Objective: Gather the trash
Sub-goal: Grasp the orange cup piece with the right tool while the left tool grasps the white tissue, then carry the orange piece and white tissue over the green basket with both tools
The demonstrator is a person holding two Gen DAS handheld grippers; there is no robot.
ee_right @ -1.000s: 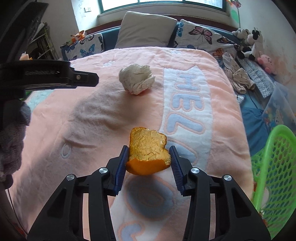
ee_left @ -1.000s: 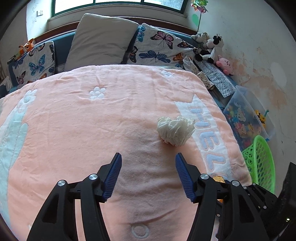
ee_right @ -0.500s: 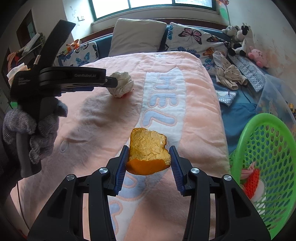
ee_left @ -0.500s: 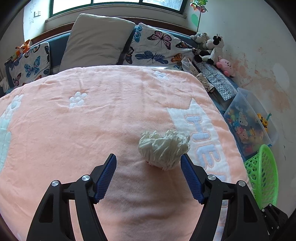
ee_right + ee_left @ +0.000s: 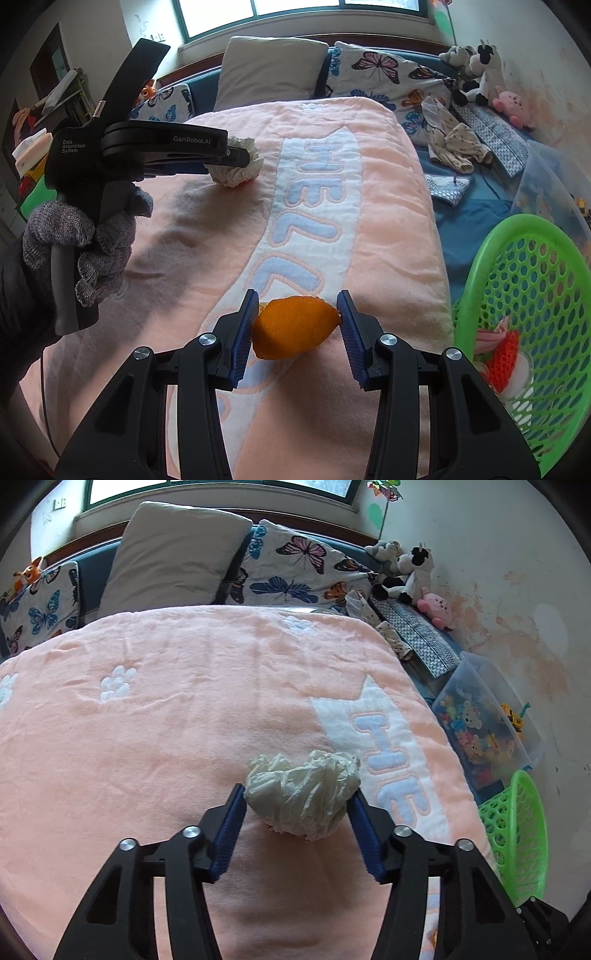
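A crumpled white paper wad lies on the pink blanket. My left gripper straddles it with jaws closing, both blue pads touching its sides. The right wrist view shows the same wad at the left gripper's tip, which a gloved hand holds. My right gripper is shut on a piece of orange peel, held above the blanket's near right part. The green mesh basket stands just right of it beside the bed, with red and white trash inside.
Pillows and butterfly cushions line the headboard. Plush toys, loose clothes and a clear toy bin sit along the wall side. From the left wrist the green basket shows at the bed's right edge.
The left gripper came forward over the wad and its jaws narrowed onto it. The right gripper swung toward the basket, and the peel now shows its orange outer side.
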